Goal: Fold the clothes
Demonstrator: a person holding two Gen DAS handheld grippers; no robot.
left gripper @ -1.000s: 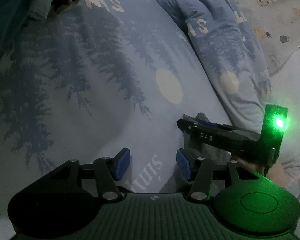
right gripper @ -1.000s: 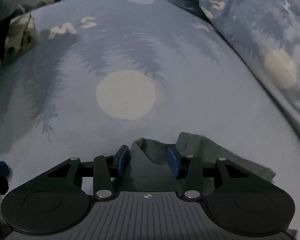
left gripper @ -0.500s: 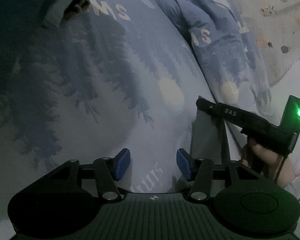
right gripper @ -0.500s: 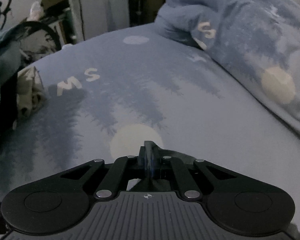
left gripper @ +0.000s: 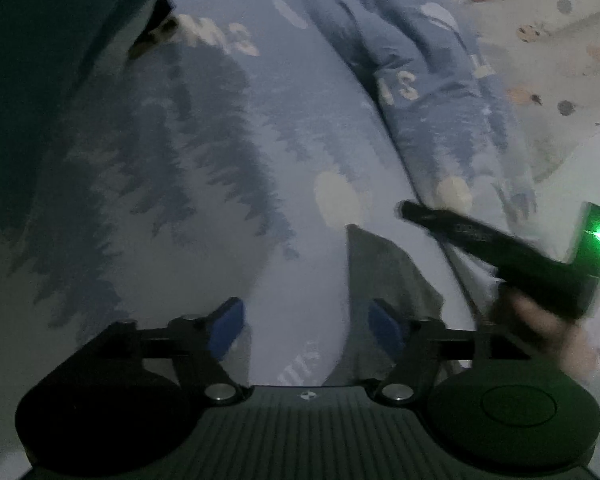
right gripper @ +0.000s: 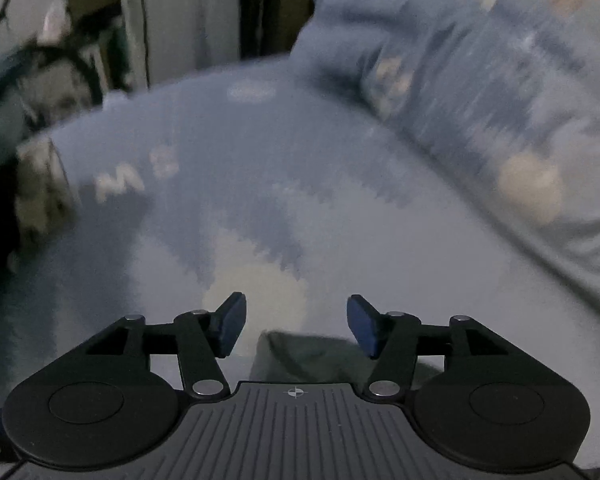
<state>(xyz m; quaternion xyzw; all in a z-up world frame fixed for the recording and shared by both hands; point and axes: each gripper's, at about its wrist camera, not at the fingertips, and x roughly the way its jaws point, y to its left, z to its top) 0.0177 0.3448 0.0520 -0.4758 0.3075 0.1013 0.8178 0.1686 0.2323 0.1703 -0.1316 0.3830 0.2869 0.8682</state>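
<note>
Right gripper (right gripper: 296,326): jaws clamped together half a second ago, have just been opening and now stand apart, empty. The grey garment (right gripper: 312,356) lies released on the bed (right gripper: 380,280), at 6 o'clock below the pads. Left gripper (left gripper: 304,328): jaws have just been opening wider, gripping nothing; garment at 3 o'clock. Judgement: a fold is laid; regrasp follows.

Blue bedsheet (left gripper: 300,160) with darker tree print; garment (left gripper: 380,264) seemingly grey-green.
</note>
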